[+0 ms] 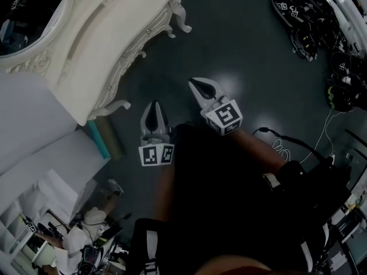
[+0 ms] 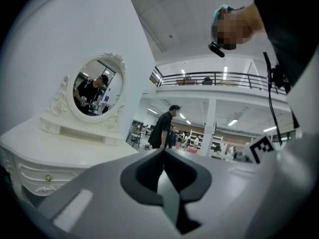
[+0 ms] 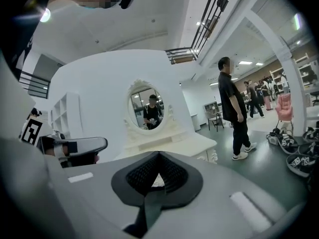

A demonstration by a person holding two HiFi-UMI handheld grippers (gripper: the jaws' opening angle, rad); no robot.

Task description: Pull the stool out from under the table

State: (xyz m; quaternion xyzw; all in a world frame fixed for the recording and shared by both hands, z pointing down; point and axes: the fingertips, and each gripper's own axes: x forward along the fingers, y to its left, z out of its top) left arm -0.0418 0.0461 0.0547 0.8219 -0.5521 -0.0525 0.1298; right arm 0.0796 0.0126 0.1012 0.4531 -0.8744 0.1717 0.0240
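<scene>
— What sort of room is it?

— A large, bright hall with a dark, glossy floor [image 1: 246,44]. In the head view a white carved dressing table [image 1: 114,33] fills the 10 o'clock corner. Its oval mirror [image 1: 26,13] is at the far edge.

— And the two tools?

— Both hang over the floor near the middle of the picture, apart from the table. The left gripper [image 1: 153,114] points to 12 o'clock. The right gripper [image 1: 202,87] is just beside it at its 2 o'clock and points toward 11 o'clock.

— How do the jaws stand?

— Together on both. In each gripper's own view the two tips meet with nothing between them, so neither has hold of anything.

— Where is the stool?

— I cannot tell, as no view shows it. From above, the tabletop covers the space under it, and the gripper views take in only the table's top, drawer front and mirror. A curled table leg [image 1: 112,106] shows at 9 o'clock from the left gripper. A teal roll [image 1: 98,139] lies on the floor just beside that leg.

— Anything else around?

— A heap of dark gear with square markers [image 1: 309,22] lies on the floor at 1 o'clock. In the right gripper view a standing person in black [image 3: 232,108] is at 3 o'clock, beyond the table.
</scene>
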